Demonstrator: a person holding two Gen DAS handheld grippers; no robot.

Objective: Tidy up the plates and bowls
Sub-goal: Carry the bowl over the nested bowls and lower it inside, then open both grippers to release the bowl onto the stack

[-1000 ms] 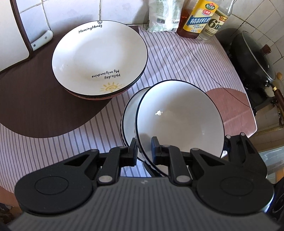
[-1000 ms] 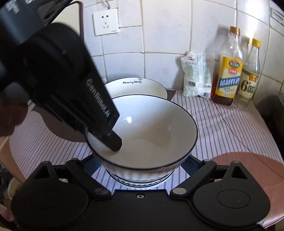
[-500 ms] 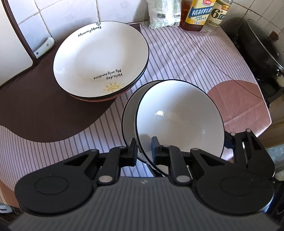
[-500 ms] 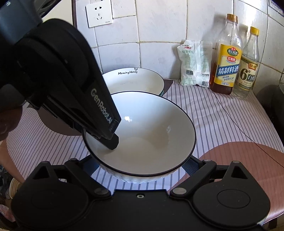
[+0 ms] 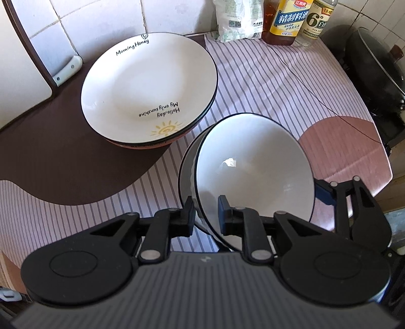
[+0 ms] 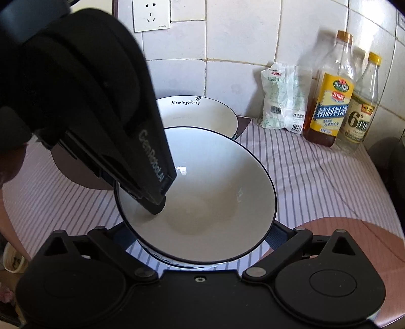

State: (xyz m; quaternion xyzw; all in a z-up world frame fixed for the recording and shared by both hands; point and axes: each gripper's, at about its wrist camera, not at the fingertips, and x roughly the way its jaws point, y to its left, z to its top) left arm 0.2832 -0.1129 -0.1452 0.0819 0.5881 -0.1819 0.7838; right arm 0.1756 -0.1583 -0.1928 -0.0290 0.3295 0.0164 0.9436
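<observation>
Two white bowls with dark rims sit nested on the striped cloth. The rim of the upper bowl (image 5: pixel 253 172) (image 6: pixel 207 192) stands between the jaws of my left gripper (image 5: pixel 206 215). Those jaws are opening, and a slit of white shows beside the inner finger (image 6: pixel 155 206). The lower bowl (image 5: pixel 185 174) (image 6: pixel 182 264) peeks out at the left and underneath. My right gripper (image 6: pixel 200 229) spreads wide on both sides of the lower bowl. The upper bowl hides whether its blue pads (image 5: pixel 321 194) press. A stack of "Morning Honey" plates (image 5: pixel 149 86) (image 6: pixel 200 116) lies behind.
A white bag (image 5: pixel 238 22), an oil bottle (image 6: pixel 326 101) and a clear bottle (image 6: pixel 362 111) stand against the tiled wall at the back right. A dark wok (image 5: pixel 374 70) sits past the table's right edge. A white board (image 5: pixel 20 76) leans at the left.
The left jaws have parted a little around the upper bowl's rim. The bowls, the plates and the right gripper stay where they were.
</observation>
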